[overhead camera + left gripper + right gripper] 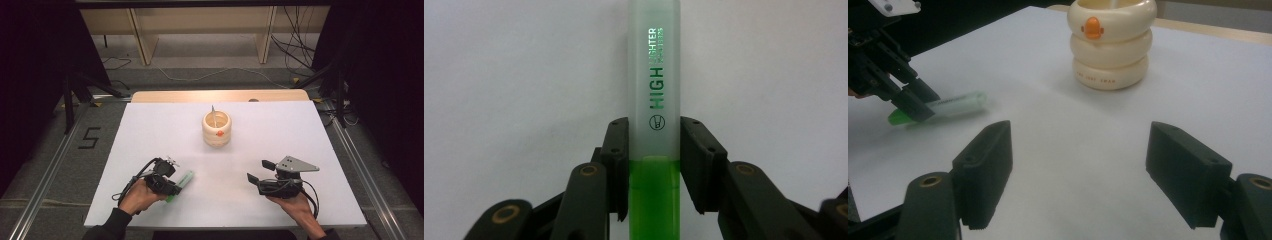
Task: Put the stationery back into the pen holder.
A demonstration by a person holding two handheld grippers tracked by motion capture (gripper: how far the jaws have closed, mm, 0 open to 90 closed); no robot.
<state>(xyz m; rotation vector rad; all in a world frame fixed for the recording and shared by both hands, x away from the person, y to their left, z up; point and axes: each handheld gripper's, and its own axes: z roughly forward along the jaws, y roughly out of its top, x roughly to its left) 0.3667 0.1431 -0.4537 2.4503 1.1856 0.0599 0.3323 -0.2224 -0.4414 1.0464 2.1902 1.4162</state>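
A green highlighter with a frosted cap lies flat on the white table top, at the front left. My left gripper is shut on it, both pads pressing its sides where the cap meets the green barrel. In the high view the highlighter sticks out from the left gripper toward the upper right. My right gripper hovers at the front right, open with nothing between its jaws. It looks toward the cream ringed cup, the highlighter and the left gripper.
The cream cup with an orange mark stands at the table's middle back, and a thin pointed stick stands in it. A wooden strip borders the far edge. Beyond it lie the floor, cables and shelf legs.
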